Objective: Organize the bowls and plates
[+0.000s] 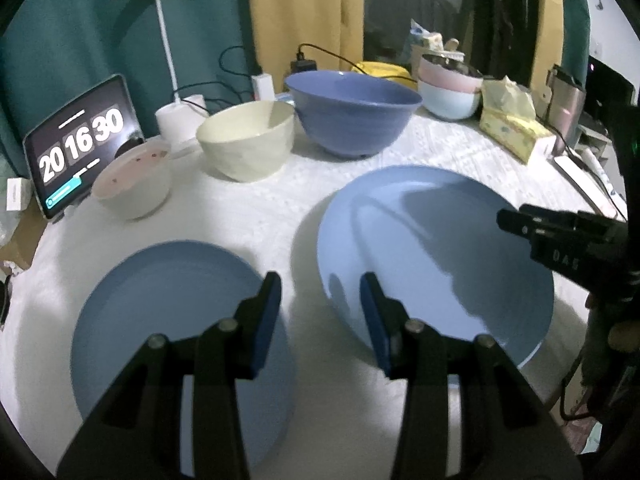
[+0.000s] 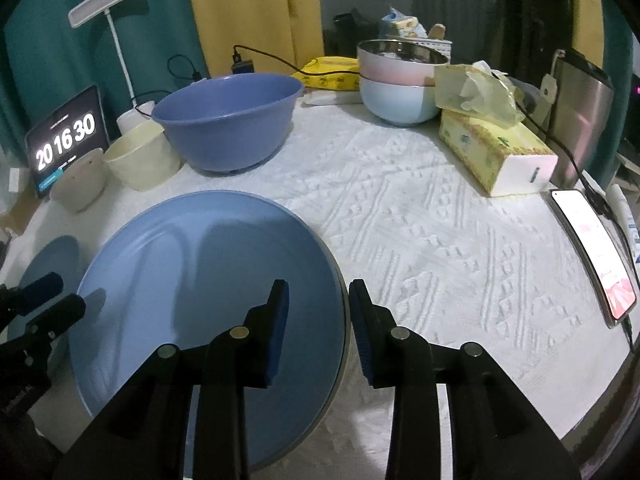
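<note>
2 smooth round blue plates (image 1: 436, 256) (image 1: 168, 320) lie on the white knit-textured surface (image 2: 440, 240). Left tool (image 1: 320, 312) gapes empty between them; right tool (image 2: 318, 320) straddles the larger plate's rim, seemingly unclamped.

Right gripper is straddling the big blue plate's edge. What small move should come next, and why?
Probably close the right gripper on the large plate's rim: its pads sit either side of that edge with a gap showing, so the plate is not gripped yet.
</note>
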### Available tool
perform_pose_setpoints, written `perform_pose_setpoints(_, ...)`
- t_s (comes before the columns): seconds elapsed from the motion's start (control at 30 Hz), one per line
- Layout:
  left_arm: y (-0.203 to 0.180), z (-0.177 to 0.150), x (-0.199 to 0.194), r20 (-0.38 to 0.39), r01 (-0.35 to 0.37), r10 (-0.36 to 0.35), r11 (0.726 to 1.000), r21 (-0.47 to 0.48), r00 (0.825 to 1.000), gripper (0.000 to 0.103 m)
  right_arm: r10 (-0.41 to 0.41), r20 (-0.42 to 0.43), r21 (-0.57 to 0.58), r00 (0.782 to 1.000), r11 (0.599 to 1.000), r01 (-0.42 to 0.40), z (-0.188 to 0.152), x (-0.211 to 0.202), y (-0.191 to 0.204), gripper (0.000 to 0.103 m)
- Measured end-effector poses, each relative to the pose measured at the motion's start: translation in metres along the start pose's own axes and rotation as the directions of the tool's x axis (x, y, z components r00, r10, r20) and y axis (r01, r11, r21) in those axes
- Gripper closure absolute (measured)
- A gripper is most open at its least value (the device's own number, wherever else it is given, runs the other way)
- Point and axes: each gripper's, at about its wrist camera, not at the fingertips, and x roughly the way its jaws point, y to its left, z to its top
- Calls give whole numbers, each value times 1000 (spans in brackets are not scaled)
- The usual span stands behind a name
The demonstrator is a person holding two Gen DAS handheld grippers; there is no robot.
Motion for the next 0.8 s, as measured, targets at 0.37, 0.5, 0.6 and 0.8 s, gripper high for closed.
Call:
perform_pose_setpoints(0.37, 42, 1, -19, 57, -35, 41, 994, -100, 998, 60, 12, 72, -27, 997, 1000, -10, 10, -25, 23, 64)
perform_pose_setpoints(0.5, 58, -3, -27, 74, -45, 55, 990, -133, 996, 60, 69, 76, -66, 995, 996, -64, 11, -32, 46, 64)
perform_pose_setpoints(0.6, 71, -7, -32, 81, -52, 65, 986, -158, 995, 60, 95, 71, -99, 993, 991, -88, 11, -35, 63, 63)
perform_pose_setpoints(0.8, 95, -14, -41, 100, -67, 87, 979, -193, 991, 60, 130, 64, -152, 989, 981, -119, 11, -38, 95, 63)
